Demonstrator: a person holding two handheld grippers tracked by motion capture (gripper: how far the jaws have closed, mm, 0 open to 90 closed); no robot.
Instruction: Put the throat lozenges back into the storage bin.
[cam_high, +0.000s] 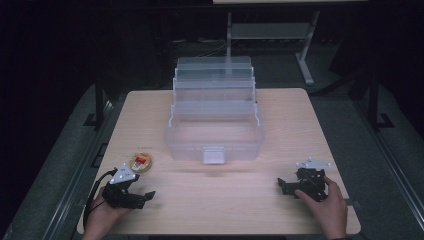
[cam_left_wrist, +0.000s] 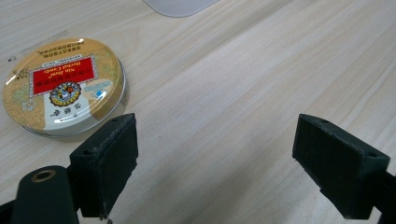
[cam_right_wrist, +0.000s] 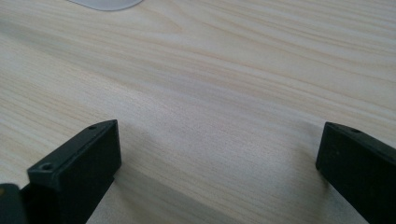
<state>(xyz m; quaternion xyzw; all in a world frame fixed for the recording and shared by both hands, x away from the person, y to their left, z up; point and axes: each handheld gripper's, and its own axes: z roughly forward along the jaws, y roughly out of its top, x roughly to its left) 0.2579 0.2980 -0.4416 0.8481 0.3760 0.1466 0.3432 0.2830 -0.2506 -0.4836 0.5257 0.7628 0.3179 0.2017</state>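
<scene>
Left gripper view, round glossy tin (cam_left_wrist: 64, 87), matte fingers (cam_left_wrist: 109, 161) spread

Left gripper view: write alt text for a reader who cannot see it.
A round gold tin with a red label lies flat on a pale wooden table, just beyond the left gripper, whose two black jaws stand wide apart and empty. The tin sits off to one side, near one jaw rather than between them.

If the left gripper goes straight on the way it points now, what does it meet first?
Probably nothing soon: bare table lies ahead of the left gripper. The round tin sits off to one side, beyond one jaw.
</scene>
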